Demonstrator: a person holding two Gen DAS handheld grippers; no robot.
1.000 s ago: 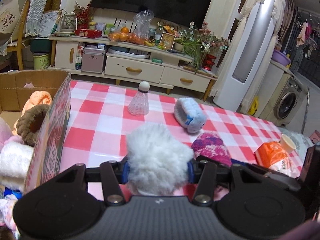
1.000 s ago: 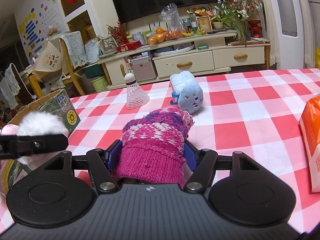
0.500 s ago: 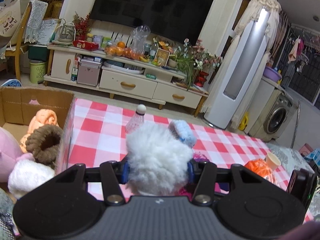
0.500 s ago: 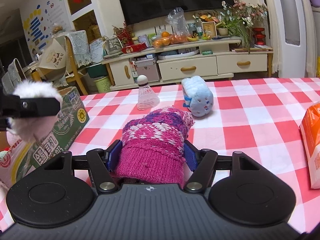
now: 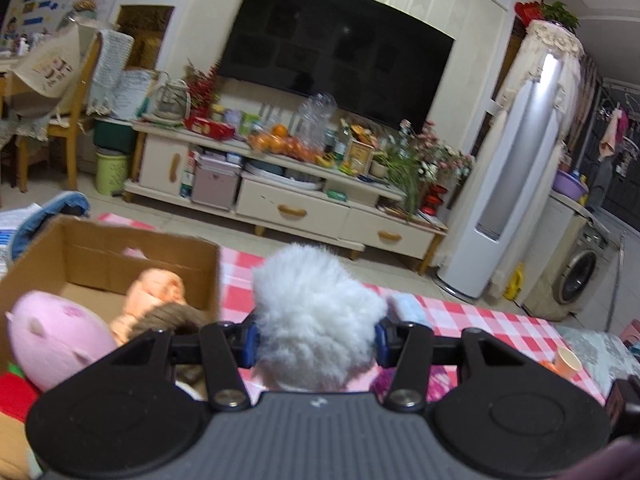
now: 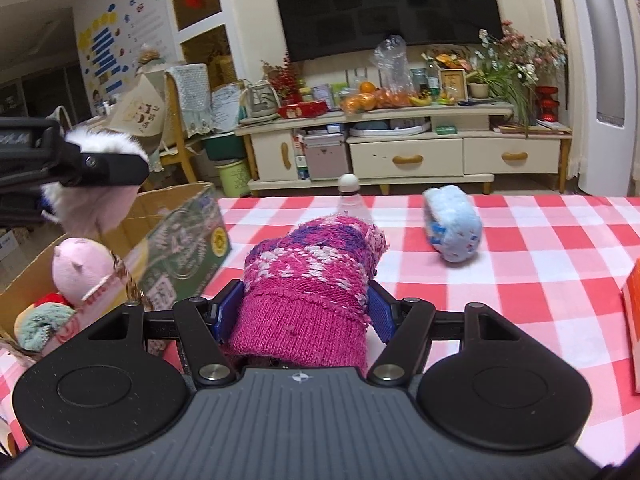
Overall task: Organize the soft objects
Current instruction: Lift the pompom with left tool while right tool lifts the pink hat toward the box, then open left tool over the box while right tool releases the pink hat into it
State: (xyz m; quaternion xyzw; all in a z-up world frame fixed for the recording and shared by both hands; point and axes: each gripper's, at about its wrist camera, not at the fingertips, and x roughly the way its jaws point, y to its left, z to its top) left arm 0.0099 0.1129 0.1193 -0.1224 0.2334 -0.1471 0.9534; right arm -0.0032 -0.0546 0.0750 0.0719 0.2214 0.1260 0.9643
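My left gripper (image 5: 316,338) is shut on a white fluffy ball (image 5: 316,312) and holds it up in the air beside the cardboard box (image 5: 100,248). The box holds a pink pig plush (image 5: 60,340), a peach soft toy (image 5: 156,292) and a brown knitted piece (image 5: 172,316). My right gripper (image 6: 300,312) is shut on a pink and purple knitted hat (image 6: 312,276) above the checked tablecloth (image 6: 540,264). The left gripper with the white ball (image 6: 96,164) shows above the box (image 6: 176,240) in the right wrist view. A light blue plush (image 6: 452,224) lies on the table.
A shuttlecock (image 6: 348,192) stands behind the hat. An orange packet (image 6: 632,312) lies at the right edge. A paper cup (image 5: 568,362) sits at the table's right. A TV cabinet (image 6: 400,148) and chair (image 6: 180,128) stand beyond the table.
My left gripper has risen and swung left with the white ball, now beside and above the box. My right gripper has lifted slightly with the hat and edged towards the box.
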